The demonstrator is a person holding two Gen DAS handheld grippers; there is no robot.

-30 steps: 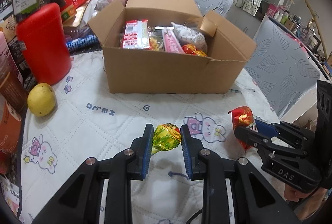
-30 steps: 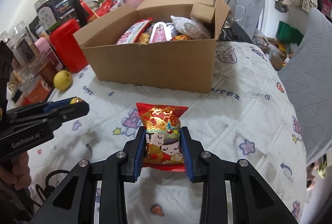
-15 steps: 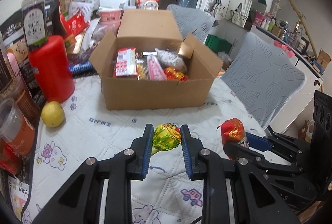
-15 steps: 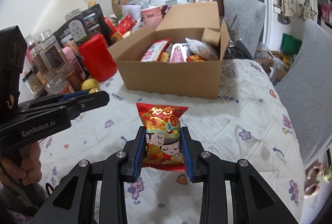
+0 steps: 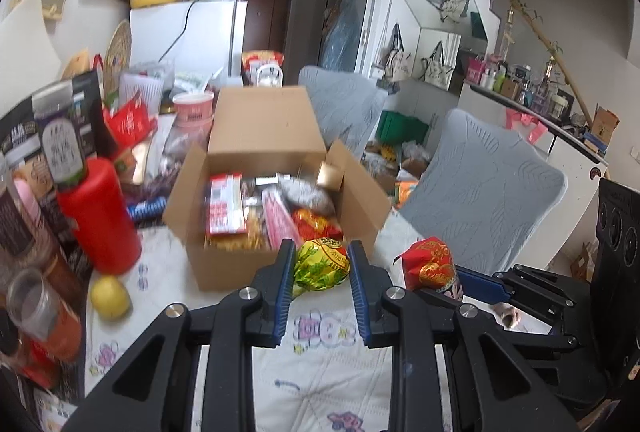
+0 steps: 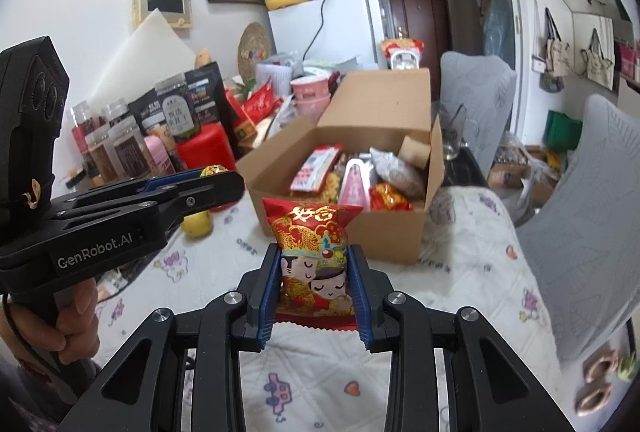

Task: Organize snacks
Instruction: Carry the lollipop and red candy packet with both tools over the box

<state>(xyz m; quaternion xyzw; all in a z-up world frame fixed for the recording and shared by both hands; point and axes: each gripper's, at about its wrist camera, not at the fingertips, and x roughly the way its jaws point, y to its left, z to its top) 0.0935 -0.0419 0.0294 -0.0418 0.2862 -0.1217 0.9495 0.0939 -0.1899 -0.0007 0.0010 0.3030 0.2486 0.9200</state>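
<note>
Left gripper (image 5: 321,264) clamped on crinkly green foil packet (image 5: 320,264); right gripper (image 6: 315,282) on glossy red pouch (image 6: 314,252) (open cardboard box (image 6: 360,228) beyond)

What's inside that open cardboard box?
The cardboard box holds snack packets: a red-and-white packet, a pink one, a red-gold one. Whatever lies underneath is covered.

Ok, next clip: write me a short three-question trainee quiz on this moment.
1. True or false: the left gripper is shut on a yellow-green snack.
2. What does the right gripper hold? A) lemon B) red snack packet C) cup
3. The cardboard box on the table: are its flaps open or closed?

Key: 1 true; 2 B; 3 open, with snacks already inside.
</note>
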